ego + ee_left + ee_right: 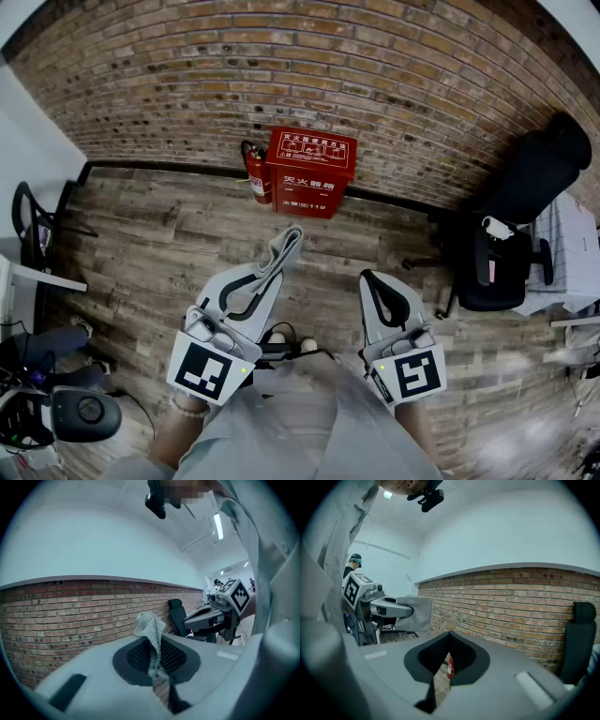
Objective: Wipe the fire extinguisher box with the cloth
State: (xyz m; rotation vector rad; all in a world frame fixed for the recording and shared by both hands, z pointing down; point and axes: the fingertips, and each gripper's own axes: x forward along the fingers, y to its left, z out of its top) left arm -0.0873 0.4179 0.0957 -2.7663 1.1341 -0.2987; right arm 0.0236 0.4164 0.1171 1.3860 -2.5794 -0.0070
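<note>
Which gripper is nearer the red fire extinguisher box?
Left. The left gripper, shut on the grey cloth, is short of the red fire extinguisher box; the right gripper sits farther back, rightward.

The head view looks steeply down on the wooden floor (169, 225), with the left gripper (286, 242) and right gripper (367, 277) close beneath it and the fire extinguisher box (310, 172) farther off against the brick wall (281, 56). Each gripper view looks low along its own jaws, tilted slightly up at that wall, and catches the other gripper at its side. The black office chair (525, 225) shows in all three views.
</note>
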